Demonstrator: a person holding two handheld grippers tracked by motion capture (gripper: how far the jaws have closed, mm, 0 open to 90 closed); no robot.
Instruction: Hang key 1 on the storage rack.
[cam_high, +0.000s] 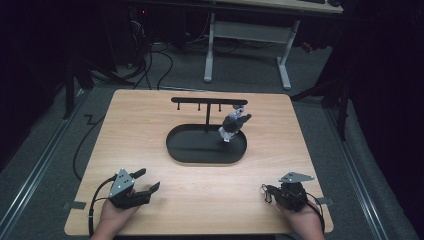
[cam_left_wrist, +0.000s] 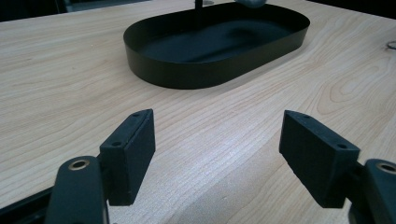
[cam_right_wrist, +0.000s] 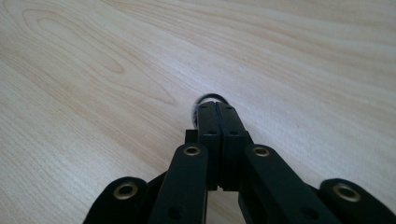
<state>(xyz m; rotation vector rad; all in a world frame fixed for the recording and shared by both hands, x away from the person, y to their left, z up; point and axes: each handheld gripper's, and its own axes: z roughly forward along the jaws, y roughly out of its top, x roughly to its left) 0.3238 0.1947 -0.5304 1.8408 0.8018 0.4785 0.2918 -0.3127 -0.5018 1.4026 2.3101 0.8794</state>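
Honestly looks like a pause btw steps: left gripper (cam_high: 145, 183) sits spread wide w/ nothing in it, right gripper (cam_high: 266, 190) pinched together on a small dark ring (cam_right_wrist: 211, 99), probably headed for the stand (cam_high: 208, 101) over the black tray (cam_high: 176, 150), where a grey keychain thing (cam_high: 233, 123) hangs.

the light wooden table (cam_high: 150, 130) lies bare from 7 to 11 o'clock and from 1 to 5 o'clock around the shallow black oval metal tray (cam_high: 182, 150) at its middle. a thin black t-shaped hanger stand (cam_high: 207, 107) rises from the tray's 12 o'clock side, its crossbar spanning overhead. a small grey and white figure (cam_high: 232, 125) hangs at the bar's 3 o'clock end, crowding that end of the tray.
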